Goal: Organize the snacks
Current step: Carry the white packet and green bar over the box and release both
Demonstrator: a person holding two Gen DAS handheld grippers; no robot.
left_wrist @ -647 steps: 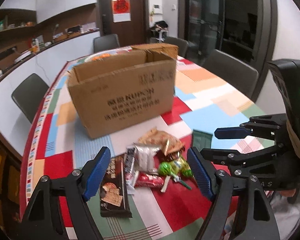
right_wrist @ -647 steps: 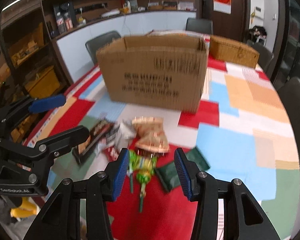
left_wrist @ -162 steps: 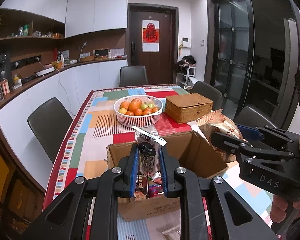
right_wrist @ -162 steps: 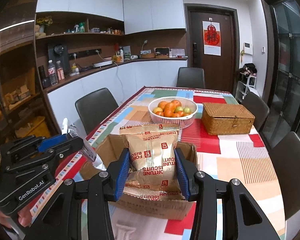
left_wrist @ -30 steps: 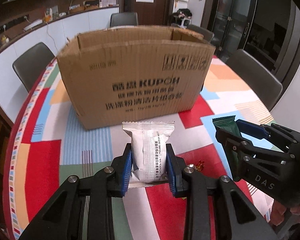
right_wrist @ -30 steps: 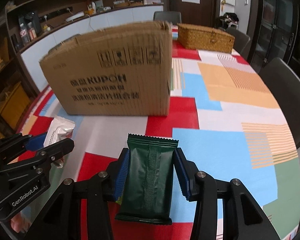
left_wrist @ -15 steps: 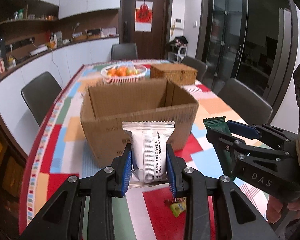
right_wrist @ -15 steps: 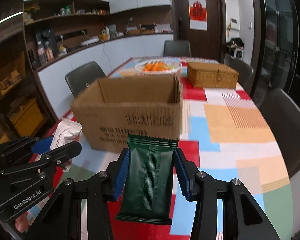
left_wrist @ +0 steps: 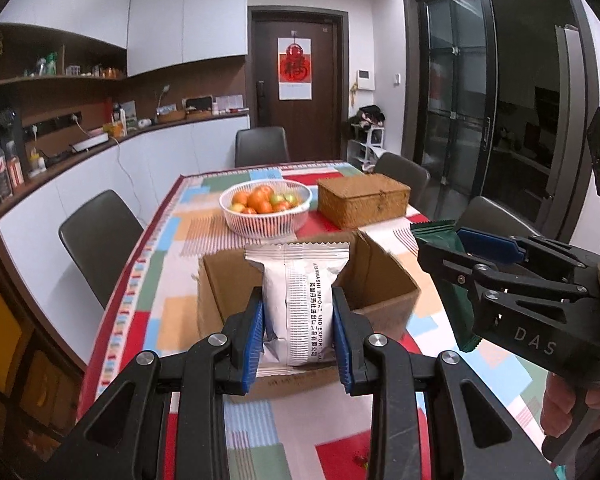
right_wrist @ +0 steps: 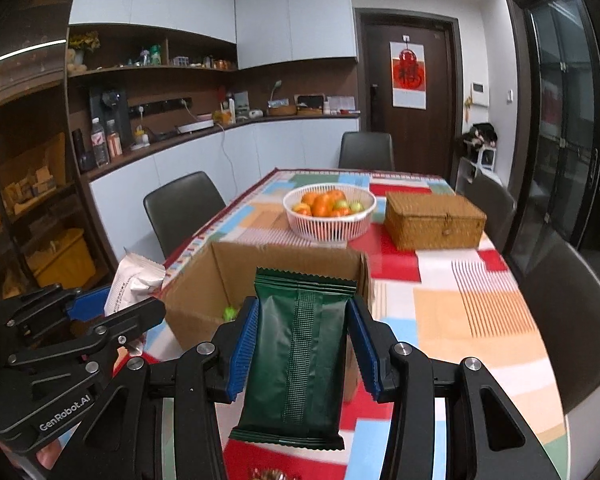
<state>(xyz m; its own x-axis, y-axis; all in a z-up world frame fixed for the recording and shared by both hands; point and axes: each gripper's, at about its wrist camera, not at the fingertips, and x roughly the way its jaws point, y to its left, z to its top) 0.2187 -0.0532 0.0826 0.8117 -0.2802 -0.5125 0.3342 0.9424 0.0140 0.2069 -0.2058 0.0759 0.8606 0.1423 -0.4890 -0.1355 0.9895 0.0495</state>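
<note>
My left gripper (left_wrist: pixel 298 334) is shut on a white snack packet (left_wrist: pixel 298 300) and holds it up in front of the open cardboard box (left_wrist: pixel 384 284). My right gripper (right_wrist: pixel 303 350) is shut on a dark green snack packet (right_wrist: pixel 298 360), raised over the near side of the same box (right_wrist: pixel 196 296). In the left wrist view the right gripper (left_wrist: pixel 466 256) with its green packet (left_wrist: pixel 440 240) is at the right. In the right wrist view the left gripper (right_wrist: pixel 112 312) with the white packet (right_wrist: pixel 134 280) is at the left. A green item (right_wrist: pixel 230 313) lies inside the box.
A white basket of fruit (left_wrist: pixel 266 210) and a wicker box (left_wrist: pixel 362 202) stand behind the cardboard box on the patchwork tablecloth (right_wrist: pixel 460 300). Dark chairs (left_wrist: pixel 96 236) surround the table. A small wrapped sweet (right_wrist: pixel 268 474) lies on the table near me.
Both grippers have risen with their packets. The box's open top now shows below and ahead of them; half a second ago I saw more of its front face.
</note>
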